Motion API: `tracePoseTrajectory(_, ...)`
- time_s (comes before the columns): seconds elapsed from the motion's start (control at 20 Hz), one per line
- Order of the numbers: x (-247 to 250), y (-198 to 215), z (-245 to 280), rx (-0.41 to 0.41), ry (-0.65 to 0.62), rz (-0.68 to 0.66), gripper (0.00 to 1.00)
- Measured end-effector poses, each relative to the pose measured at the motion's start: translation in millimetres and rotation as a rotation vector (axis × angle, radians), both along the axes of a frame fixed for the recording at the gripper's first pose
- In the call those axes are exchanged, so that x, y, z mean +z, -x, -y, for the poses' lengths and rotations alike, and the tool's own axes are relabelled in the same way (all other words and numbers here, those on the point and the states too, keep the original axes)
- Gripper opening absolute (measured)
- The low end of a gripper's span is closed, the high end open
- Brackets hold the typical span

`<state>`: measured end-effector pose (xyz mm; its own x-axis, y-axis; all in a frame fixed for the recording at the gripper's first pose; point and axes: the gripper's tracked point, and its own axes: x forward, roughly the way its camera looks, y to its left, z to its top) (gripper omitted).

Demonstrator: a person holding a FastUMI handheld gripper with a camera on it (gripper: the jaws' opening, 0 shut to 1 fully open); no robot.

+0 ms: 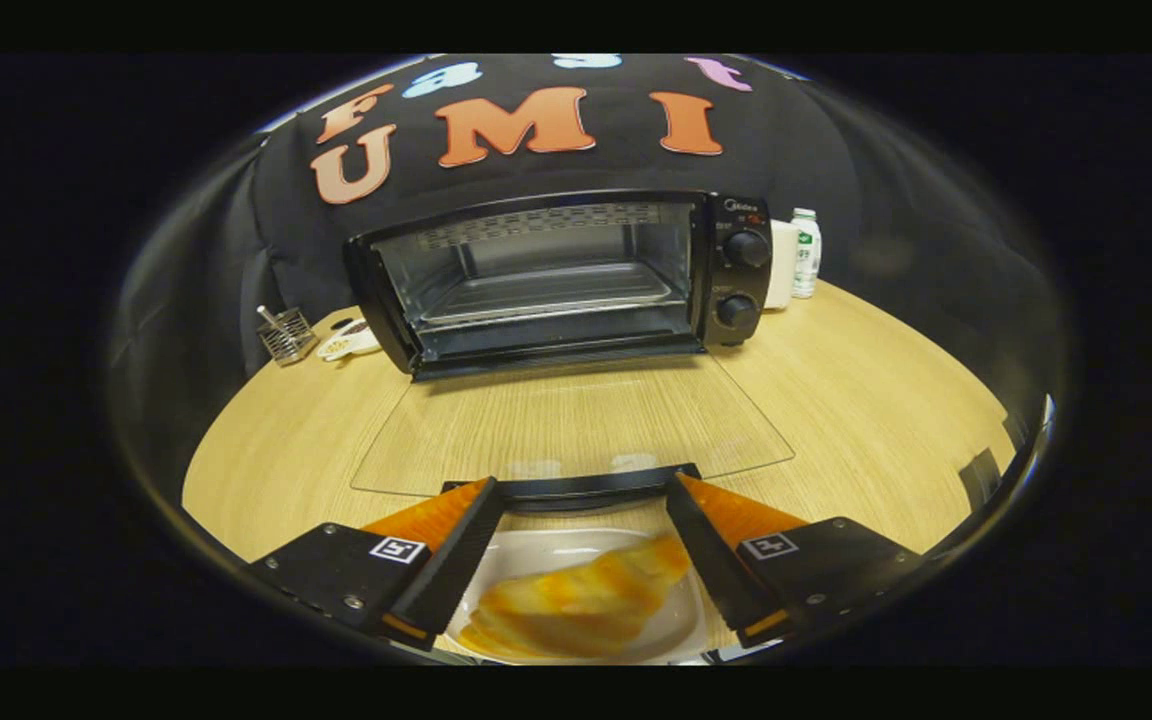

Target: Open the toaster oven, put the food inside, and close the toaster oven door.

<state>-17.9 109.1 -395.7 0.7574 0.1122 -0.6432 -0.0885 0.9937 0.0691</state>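
Between the spread jaws (581,545) lay the food (576,600), a pale, orange-streaked piece (blurred, so its exact kind was hard to tell) resting on a white plate (536,548). Neither finger touched it; both stood apart on either side, gripping nothing. Just ahead of the fingertips the oven's glass door (576,430) lay flat on the bench (886,420), fully down, with its dark handle (576,488) nearest the jaws. Beyond it the oven (556,280) gaped, its tray (546,295) bare.

So the opening looked done and the step in hand was picking up the food. To do it well, the jaws would need to drop squarely over the piece and close across its narrow width, gently, since it looked soft and might crush or tear. Lifting it high enough to clear the handle and the glass would matter, then carrying it straight in, well onto the tray so the door could swing up freely.

Off to one side stood a wire holder (286,335) and a small dish (351,340); a bottle (806,252) stood by the oven's knobs (744,280).
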Motion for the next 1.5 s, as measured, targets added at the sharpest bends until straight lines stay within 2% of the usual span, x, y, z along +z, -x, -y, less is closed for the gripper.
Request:
tracePoseTrajectory(0.25, 25, 17, 7, -0.056, -0.013, 0.056, 0.98)
tracePoseTrajectory(0.55, 46, 59, 11, -0.135, -0.001, 0.153, 0.98)
tracePoseTrajectory(1.0, 26, 103, -3, -0.154, 0.088, 0.178, 0.98)
tracePoseTrajectory(1.35, -17, 108, -4, -0.186, 0.130, 0.110, 0.99)
tracePoseTrajectory(1.5, -20, 107, -5, -0.190, 0.121, 0.105, 1.00)
